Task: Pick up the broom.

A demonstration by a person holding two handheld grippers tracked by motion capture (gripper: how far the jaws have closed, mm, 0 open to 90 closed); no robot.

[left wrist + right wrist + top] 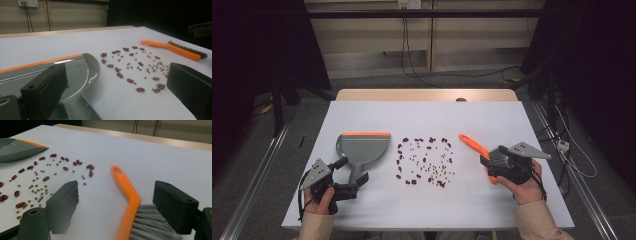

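Straddling brush [130, 202], right tool [117, 207] open wide.

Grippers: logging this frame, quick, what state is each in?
Left gripper: open, jaws either side of the dustpan handle.
Right gripper: open, jaws straddling the brush.

Beans [426, 160] between dustpan [362, 147] and brush [477, 148]

grey dustpan [362, 147] with orange edge, orange brush [477, 148] with grey bristles, dark red beans [426, 160], white table [422, 205].
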